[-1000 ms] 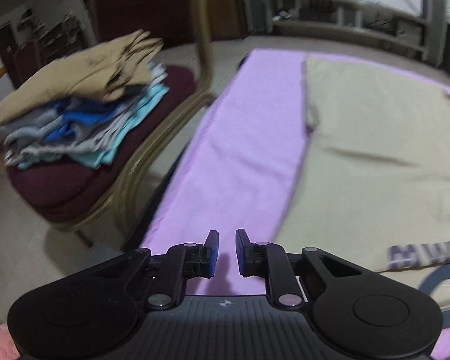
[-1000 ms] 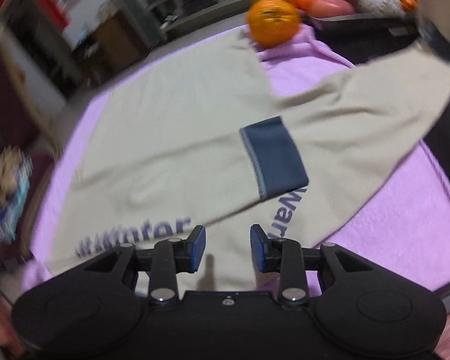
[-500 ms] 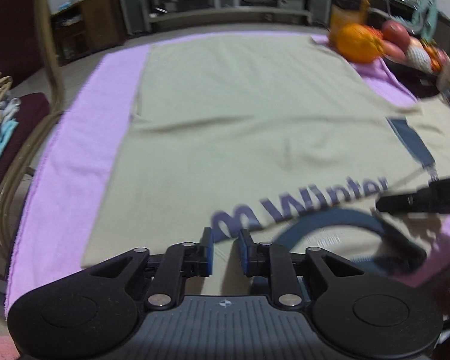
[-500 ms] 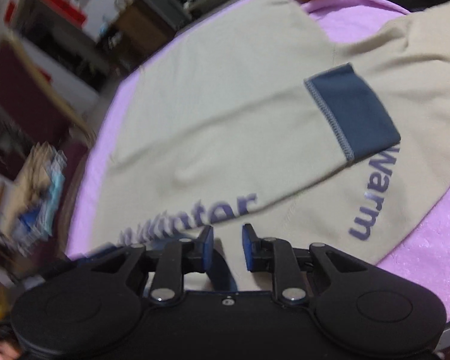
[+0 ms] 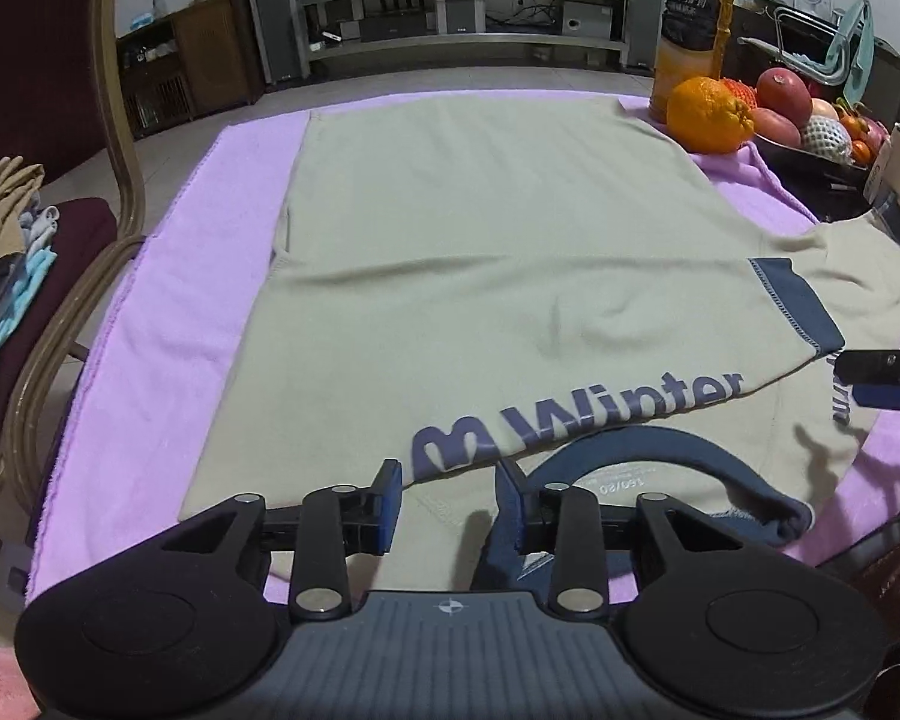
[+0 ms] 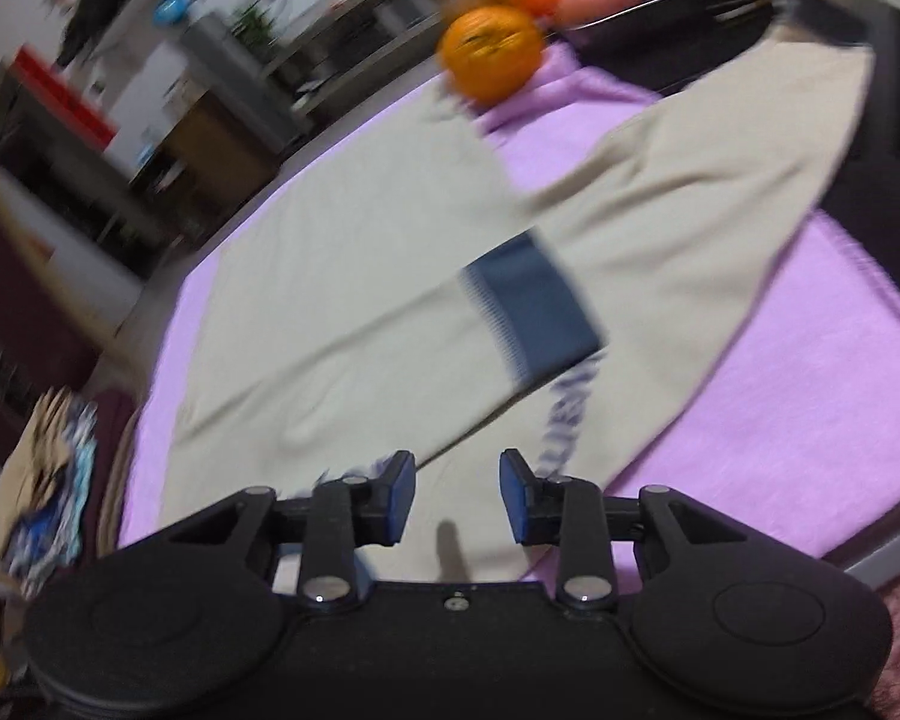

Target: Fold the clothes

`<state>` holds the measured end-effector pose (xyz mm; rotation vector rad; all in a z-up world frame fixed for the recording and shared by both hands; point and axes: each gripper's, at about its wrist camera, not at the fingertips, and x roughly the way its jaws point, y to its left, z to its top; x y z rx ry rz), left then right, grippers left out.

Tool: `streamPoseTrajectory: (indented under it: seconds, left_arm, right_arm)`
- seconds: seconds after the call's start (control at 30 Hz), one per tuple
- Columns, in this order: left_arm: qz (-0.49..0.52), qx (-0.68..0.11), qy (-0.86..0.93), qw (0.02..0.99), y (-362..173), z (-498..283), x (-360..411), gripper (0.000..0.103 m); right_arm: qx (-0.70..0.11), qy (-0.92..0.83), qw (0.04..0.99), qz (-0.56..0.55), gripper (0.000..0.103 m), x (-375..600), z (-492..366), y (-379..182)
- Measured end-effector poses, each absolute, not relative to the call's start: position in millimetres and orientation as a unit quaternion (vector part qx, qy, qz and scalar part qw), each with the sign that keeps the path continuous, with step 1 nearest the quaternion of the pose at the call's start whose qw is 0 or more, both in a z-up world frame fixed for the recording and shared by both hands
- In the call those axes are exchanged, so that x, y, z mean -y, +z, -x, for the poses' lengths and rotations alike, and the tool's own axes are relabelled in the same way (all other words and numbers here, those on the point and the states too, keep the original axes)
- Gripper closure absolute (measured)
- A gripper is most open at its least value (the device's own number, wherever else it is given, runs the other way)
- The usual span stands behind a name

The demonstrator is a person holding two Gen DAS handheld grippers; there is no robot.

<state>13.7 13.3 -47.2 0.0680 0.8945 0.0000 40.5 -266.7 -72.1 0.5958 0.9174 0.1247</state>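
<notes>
1 beige sweatshirt | 1 purple cloth | 1 chair | 1 orange | 1 juice bottle | 2 grippers: left gripper, right gripper

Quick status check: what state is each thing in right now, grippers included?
Sweatshirt: spread flat on the purple towel, one sleeve folded across the chest, other sleeve still out.
Left gripper: opening, over the collar, nothing pinched.
Right gripper: opening, nothing between the jaws.
Clothes pile: folded, stacked on the chair.
</notes>
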Motion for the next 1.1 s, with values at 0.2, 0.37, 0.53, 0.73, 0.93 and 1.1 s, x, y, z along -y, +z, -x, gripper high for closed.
streamPoseTrajectory:
  seconds: [0.2,0.37,0.53,0.73,0.93,1.1]
  left_arm:
    - [-0.05,-0.437,-0.036,0.897,-50,-36,20,0.068]
    - [-0.068,-0.447,-0.077,0.889,-54,-36,46,0.068]
    - [-0.067,-0.435,-0.107,0.892,-38,-29,60,0.068]
    - [-0.043,-0.37,-0.106,0.922,11,-34,70,0.068]
    - [-0.036,-0.355,-0.079,0.931,21,-66,89,0.067]
    - [-0.027,-0.414,-0.086,0.906,-15,-84,109,0.068]
  right_arm:
    - [-0.454,0.011,0.84,-0.297,0.073,281,-58,-90]
    - [-0.501,0.02,0.833,-0.234,0.079,274,-52,-82]
    - [-0.439,0.021,0.838,-0.324,0.078,316,-49,-42]
    - [-0.301,0.04,0.879,-0.368,0.076,369,-58,32]
    - [-0.209,-0.013,0.908,-0.364,0.069,413,-91,43]
    - [-0.232,-0.128,0.9,-0.346,0.068,465,-132,-12]
